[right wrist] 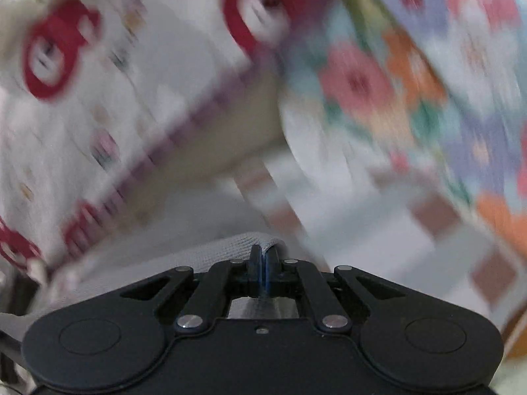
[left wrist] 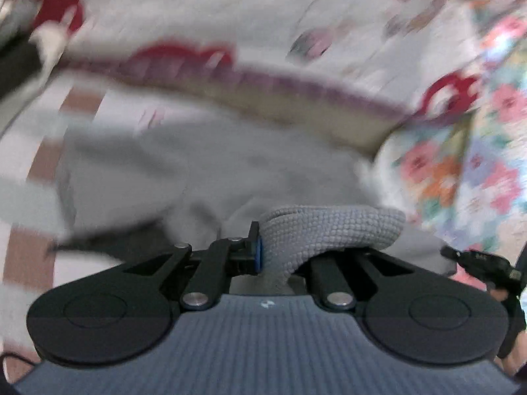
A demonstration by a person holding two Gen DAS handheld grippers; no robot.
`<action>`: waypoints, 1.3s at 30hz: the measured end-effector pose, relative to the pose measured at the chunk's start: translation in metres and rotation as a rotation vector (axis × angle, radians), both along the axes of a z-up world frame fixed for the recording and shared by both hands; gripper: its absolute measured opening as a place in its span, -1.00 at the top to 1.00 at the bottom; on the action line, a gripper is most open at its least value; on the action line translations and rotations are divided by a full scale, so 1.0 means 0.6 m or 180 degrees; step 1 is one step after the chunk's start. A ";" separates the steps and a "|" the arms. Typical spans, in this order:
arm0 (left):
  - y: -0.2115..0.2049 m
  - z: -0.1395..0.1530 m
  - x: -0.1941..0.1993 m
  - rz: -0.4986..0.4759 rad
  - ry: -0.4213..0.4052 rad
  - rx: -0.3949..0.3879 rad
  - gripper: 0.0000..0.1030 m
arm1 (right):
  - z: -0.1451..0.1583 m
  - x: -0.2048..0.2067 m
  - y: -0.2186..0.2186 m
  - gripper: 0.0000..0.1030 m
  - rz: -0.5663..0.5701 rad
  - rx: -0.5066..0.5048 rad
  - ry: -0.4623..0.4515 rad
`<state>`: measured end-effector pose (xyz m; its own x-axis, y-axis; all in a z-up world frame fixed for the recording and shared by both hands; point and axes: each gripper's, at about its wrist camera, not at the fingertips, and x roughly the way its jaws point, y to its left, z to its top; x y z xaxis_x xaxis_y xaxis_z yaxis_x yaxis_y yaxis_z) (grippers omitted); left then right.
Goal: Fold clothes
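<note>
We see our left gripper clamped on a bunched fold of the grey knit garment. Our right gripper pinches the same cloth's edge, jaws nearly together, above the patterned bedding.

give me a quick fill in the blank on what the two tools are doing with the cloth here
1. Both tools are clamped on a garment whose colour is ____.
2. The left tool has its fingers ____ on the knit fabric.
3. The bold shapes on the white sheet behind are coloured ____.

Missing words: grey; shut; red
</note>
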<state>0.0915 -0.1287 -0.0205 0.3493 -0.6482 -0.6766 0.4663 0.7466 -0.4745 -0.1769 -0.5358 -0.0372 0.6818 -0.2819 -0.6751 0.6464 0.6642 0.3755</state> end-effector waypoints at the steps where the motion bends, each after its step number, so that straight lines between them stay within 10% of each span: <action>1: -0.007 -0.010 -0.004 -0.0001 0.0015 0.0104 0.86 | -0.028 -0.003 -0.002 0.93 -0.0005 0.0133 0.0095; 6: -0.027 0.010 -0.029 -0.0056 -0.0442 0.0397 0.88 | -0.051 -0.003 -0.006 0.93 0.0007 0.0320 -0.0029; 11: -0.010 0.136 -0.039 0.0042 -0.0979 0.0112 0.89 | 0.105 0.002 -0.022 0.93 0.0200 -0.0087 -0.0603; 16: 0.090 0.274 -0.115 -0.0196 -0.0889 -0.0793 0.90 | 0.308 -0.084 -0.012 0.93 0.0621 -0.0462 -0.1195; 19: 0.149 0.311 -0.197 -0.0340 -0.0932 -0.0724 0.90 | 0.373 -0.189 0.015 0.93 0.0814 -0.0431 -0.1420; 23: 0.175 0.272 -0.282 -0.0512 -0.0736 -0.0004 0.89 | 0.342 -0.307 0.051 0.93 0.0915 -0.0219 -0.1198; 30: 0.173 0.099 -0.303 -0.0467 0.0334 0.0655 0.89 | 0.058 -0.304 0.055 0.91 0.0948 0.1133 0.0282; 34: 0.163 0.074 -0.306 -0.0466 0.0458 0.0826 0.87 | 0.057 -0.187 0.070 0.78 0.1465 0.0634 0.0994; 39: 0.162 0.095 -0.307 -0.0472 0.0406 0.0845 0.55 | 0.164 -0.073 0.073 -0.12 0.1824 0.0103 0.0557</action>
